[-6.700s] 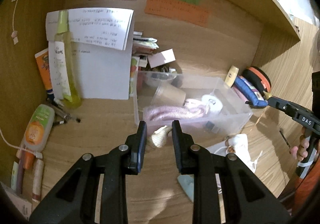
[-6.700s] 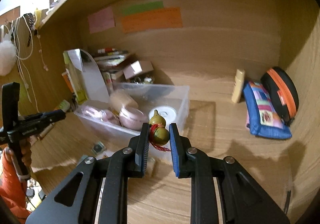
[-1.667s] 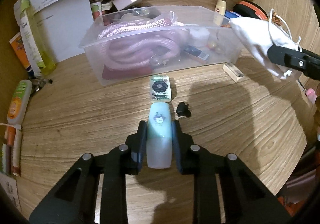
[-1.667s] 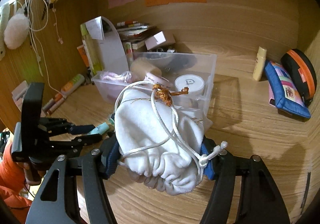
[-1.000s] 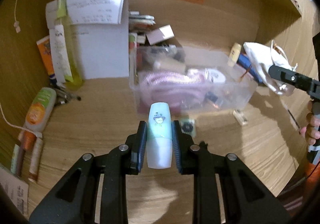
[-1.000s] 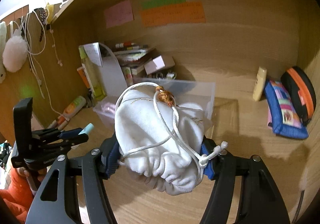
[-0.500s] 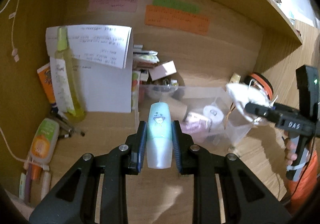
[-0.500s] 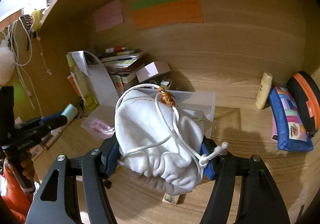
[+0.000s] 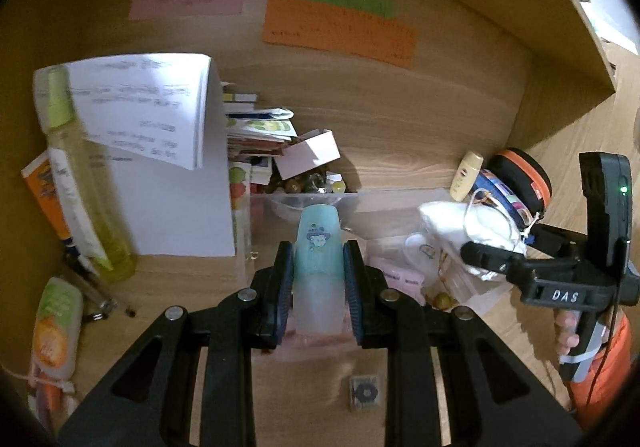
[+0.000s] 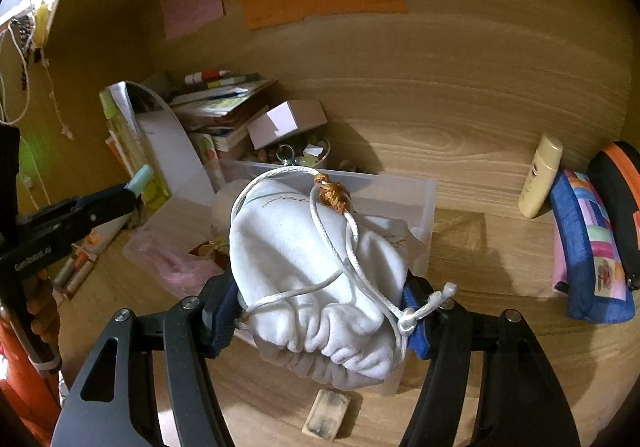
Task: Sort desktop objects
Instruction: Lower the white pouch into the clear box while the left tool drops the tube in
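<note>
Nearest the left camera, the left gripper (image 9: pixel 319 279) has its jaws narrowed onto a pale teal tube (image 9: pixel 319 247) with a cartoon print, held upright above the desk (image 9: pixel 168 279). Below it a small square chip (image 9: pixel 364 393) lies on the wood near the front edge. The right gripper (image 10: pixel 320 307) has its jaws spread wide around a white drawstring pouch (image 10: pixel 316 259), clamped by its gathered mouth; a small tan block (image 10: pixel 327 420) lies on the desk beneath.

Just beyond both sits the clear plastic bin (image 10: pixel 424 207), already holding a pink item (image 9: pixel 396 277) and other small things. Farther back, a yellow lotion tube (image 10: pixel 540 177) and a patchwork pencil case (image 10: pixel 588 247) rest by the right rear corner.

Both loads appear to be in transit to the bin. Next: bring each over the rim, lower, and open the jaws one at a time so the two grippers don't collide.
</note>
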